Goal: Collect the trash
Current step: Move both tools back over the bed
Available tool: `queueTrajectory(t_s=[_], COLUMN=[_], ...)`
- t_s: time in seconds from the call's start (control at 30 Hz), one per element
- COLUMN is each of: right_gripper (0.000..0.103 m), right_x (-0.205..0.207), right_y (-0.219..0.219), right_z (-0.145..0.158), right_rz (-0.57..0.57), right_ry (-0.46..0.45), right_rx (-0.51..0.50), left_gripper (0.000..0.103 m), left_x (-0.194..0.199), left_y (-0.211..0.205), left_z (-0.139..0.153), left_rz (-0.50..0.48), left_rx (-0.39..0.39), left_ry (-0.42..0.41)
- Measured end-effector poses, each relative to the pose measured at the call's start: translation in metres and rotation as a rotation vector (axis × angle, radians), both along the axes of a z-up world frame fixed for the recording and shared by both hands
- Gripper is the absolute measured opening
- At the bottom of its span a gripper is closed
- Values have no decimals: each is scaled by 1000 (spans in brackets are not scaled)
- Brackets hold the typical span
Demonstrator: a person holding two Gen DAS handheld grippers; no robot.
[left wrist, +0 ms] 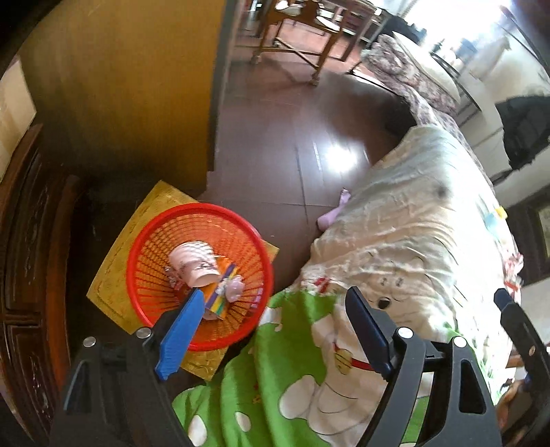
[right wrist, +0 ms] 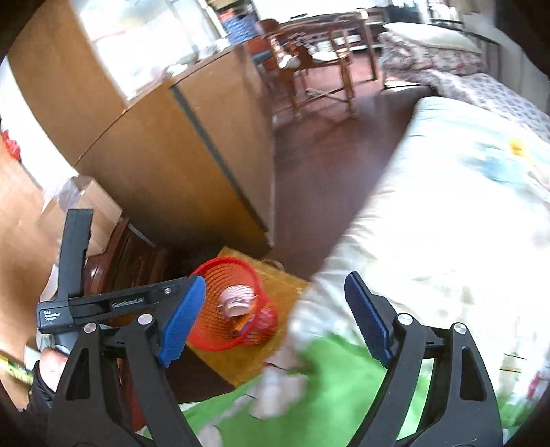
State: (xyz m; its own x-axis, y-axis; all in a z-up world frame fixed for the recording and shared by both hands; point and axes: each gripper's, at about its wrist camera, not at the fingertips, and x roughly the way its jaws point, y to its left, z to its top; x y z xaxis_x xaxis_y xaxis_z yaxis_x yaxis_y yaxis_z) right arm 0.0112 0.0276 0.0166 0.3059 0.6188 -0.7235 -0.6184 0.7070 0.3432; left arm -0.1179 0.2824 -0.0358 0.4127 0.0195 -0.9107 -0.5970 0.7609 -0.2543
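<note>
A red mesh basket point(left wrist: 151, 247) stands on a yellow mat point(left wrist: 113, 264) on the floor beside the bed. It holds a pink paper cup point(left wrist: 194, 263), a colourful wrapper point(left wrist: 223, 289) and a crumpled bit. My left gripper point(left wrist: 275, 309) is open and empty, above the basket's right rim and the blanket edge. The right wrist view shows the basket point(right wrist: 220, 275), the cup point(right wrist: 237, 302) and my open, empty right gripper point(right wrist: 275, 306) higher up. The left gripper's body point(right wrist: 113, 299) shows at its left.
A bed with a green and white cartoon blanket point(left wrist: 395, 240) fills the right. A wooden cabinet point(right wrist: 178, 151) stands behind the basket, dark carved furniture point(left wrist: 31, 258) to the left. A purple item point(left wrist: 335, 209) lies on the dark floor by the bed. Chairs point(left wrist: 295, 31) stand far back.
</note>
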Motion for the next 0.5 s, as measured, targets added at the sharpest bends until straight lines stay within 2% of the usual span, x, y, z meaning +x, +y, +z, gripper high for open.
queueTrajectory(t_s=[0.27,0.5], right_gripper=[85,86], right_x=[25,39], right_y=[-80,-130], right_z=[-2,-3], right_rz=[-183,-274], right_ry=[-36,-41], right_rx=[3,28], left_gripper=[83,83], left_x=[33,56], left_y=[-62,-114], left_z=[15,26], left_rz=[-133,-255], left_rx=[57,130], left_ry=[-6,-29])
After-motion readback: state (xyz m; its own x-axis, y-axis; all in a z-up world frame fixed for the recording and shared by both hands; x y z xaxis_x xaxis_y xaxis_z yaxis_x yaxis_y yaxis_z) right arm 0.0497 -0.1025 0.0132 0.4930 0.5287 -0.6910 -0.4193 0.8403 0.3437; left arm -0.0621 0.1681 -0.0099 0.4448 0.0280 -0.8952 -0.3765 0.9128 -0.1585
